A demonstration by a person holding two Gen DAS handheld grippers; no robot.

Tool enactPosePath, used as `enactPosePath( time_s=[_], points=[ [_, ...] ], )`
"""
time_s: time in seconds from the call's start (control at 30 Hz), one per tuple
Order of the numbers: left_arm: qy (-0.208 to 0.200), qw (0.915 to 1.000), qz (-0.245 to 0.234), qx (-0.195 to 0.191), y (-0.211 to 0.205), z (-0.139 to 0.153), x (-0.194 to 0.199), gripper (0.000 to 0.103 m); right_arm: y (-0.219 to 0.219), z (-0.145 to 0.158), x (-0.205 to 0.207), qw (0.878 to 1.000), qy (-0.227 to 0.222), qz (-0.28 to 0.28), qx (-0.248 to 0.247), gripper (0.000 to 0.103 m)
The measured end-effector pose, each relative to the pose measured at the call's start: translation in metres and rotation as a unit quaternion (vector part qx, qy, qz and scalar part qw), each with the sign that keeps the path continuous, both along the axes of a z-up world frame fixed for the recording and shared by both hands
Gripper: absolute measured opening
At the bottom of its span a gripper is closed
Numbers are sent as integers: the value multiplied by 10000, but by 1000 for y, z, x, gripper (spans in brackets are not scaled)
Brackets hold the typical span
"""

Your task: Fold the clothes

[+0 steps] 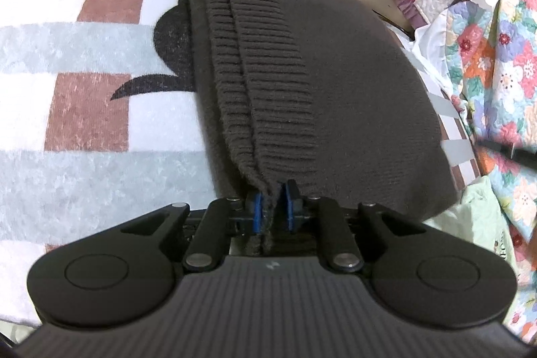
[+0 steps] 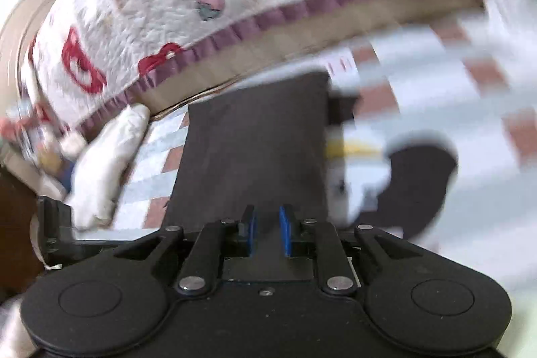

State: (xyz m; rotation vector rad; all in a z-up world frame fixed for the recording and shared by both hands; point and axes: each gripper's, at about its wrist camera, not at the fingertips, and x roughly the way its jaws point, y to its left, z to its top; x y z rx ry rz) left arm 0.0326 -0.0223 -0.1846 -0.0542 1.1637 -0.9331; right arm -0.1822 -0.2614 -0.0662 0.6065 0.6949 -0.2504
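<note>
Left fingers [image 1: 272, 207] pinch the ribbed hem of the sweater [image 1: 335, 72], which lies doubled ahead of them on the blanket [image 1: 84, 56]. Right fingers [image 2: 267, 232] stand slightly apart; whether they grip I cannot tell. Mid-fold, I judge: next, lay the hem flat.

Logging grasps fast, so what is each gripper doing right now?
Left gripper: shut on the ribbed hem of the dark sweater.
Right gripper: fingers slightly apart with dark fabric between; grip cannot be told, view blurred.
</note>
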Motion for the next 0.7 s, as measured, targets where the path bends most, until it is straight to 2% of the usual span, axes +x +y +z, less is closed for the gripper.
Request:
enactPosePath(
  time_s=[0.03, 0.07, 0.1, 0.13, 0.17, 0.23, 0.27, 0.3, 0.4, 0.57, 0.63, 0.7],
  points=[
    [20, 10000, 11, -17, 1, -1, 0, 13, -1, 12, 9, 9998, -14, 71, -191, 22],
    [40, 10000, 23, -33, 3, -1, 1, 13, -2, 22, 18, 9994, -83, 134, -313, 29],
    [66, 10000, 34, -47, 3, -2, 1, 13, -2, 26, 28, 9987, -104, 210, -446, 46],
    [82, 9999, 34, -49, 4, -1, 2, 13, -2, 29, 39, 9978, -125, 285, -579, 52],
    [63, 10000, 20, -39, 3, -1, 1, 13, -3, 29, 48, 9970, -113, 340, -684, 54],
    [23, 10000, -10, -18, 3, -1, 1, 13, -7, 10, 60, 9964, 59, 358, -762, 53],
    [-13, 10000, -30, -13, 2, 0, 0, 13, -9, 1, 66, 9960, 145, 367, -800, 26],
    [-75, 10000, -59, -19, 2, 0, -1, 13, -11, -8, 73, 9955, 231, 376, -839, 8],
    [-127, 9999, -83, -84, 4, -2, -3, 13, -18, -35, 92, 9934, 489, 403, -955, 11],
    [80, 9998, 8, -188, 7, -6, 1, 14, -27, -78, 121, 9881, 898, 458, -1159, 13],
    [98, 9998, 5, -180, 6, -6, 1, 14, -25, -74, 121, 9870, 946, 505, -1196, 16],
    [53, 9998, -19, -167, 5, -5, 0, 14, -27, -59, 122, 9893, 778, 485, -1137, 29]
  ],
)
